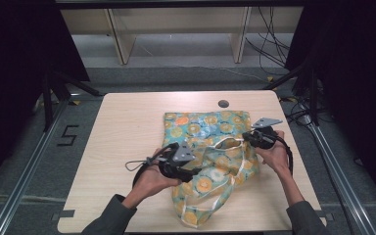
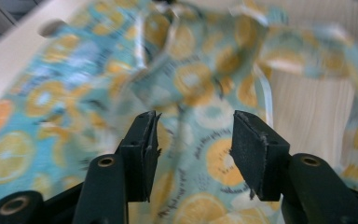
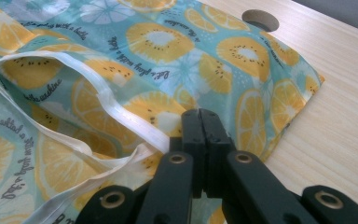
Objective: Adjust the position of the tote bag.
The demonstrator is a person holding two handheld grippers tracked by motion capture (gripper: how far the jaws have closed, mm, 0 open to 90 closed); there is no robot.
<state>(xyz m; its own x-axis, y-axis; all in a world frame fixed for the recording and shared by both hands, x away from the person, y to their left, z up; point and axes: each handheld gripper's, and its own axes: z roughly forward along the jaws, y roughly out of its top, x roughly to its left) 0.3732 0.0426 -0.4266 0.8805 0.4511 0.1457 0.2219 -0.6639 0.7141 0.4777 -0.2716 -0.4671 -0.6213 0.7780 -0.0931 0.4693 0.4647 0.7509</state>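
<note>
The left tool [image 2: 193, 149] stands with its jaws wide apart and nothing between them. The fruit-print cloth bag [image 2: 200, 88] lies directly ahead of and beneath the jaws, its white-edged rim [image 2: 265, 93] a little beyond the tips. In the high view the left tool [image 1: 188, 172] hovers over the near left part of the bag [image 1: 210, 166], which lies crumpled across the middle of the worktop [image 1: 127, 127].

The right tool [image 3: 200, 135] has its jaws pressed fully together. A fold of the bag [image 3: 168, 51] at the white trim [image 3: 116, 112] appears to be pinched between them, though the contact point is hidden behind the jaws. In the high view the right tool [image 1: 248, 137] sits at the far right edge of the bag's mouth.

The step in hand is judged to be opening or spreading the bag. To do it well:

1. Keep the right tool clamped and steady as the anchor.
2. Lower the left tool until one layer of the rim lies between its jaws.
3. Avoid catching both layers, which would close the mouth.
4. Close firmly on the trim; thin cloth may slip.

Beyond the bag, the cable hole [image 3: 260, 19] marks the worktop's far edge.
</note>
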